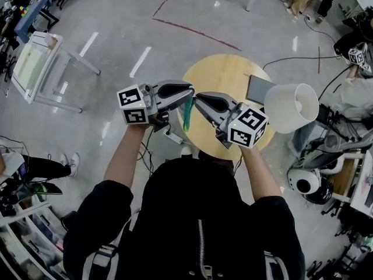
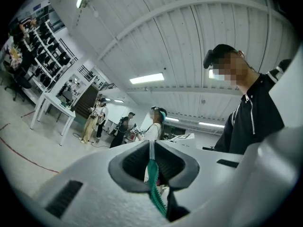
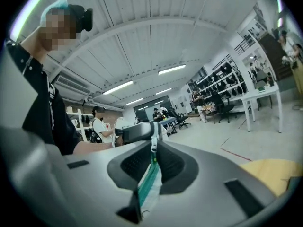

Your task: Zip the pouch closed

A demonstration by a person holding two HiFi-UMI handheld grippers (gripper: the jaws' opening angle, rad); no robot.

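You're set for the zipping pull: left tongs [image 1: 190,92] at nine o'clock, right tongs [image 1: 198,98] at three, both pinching the green pouch [image 1: 187,116]. Next, probably draw one steadily along its edge.

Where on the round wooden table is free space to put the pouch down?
The far-left part of the round wooden table is bare, bordered by its rim and the grey rectangular panel. The right side is crowded: the panel and a white conical lampshade. The near edge lies under the left tongs and right tongs, clamping the teal-green fabric pouch.
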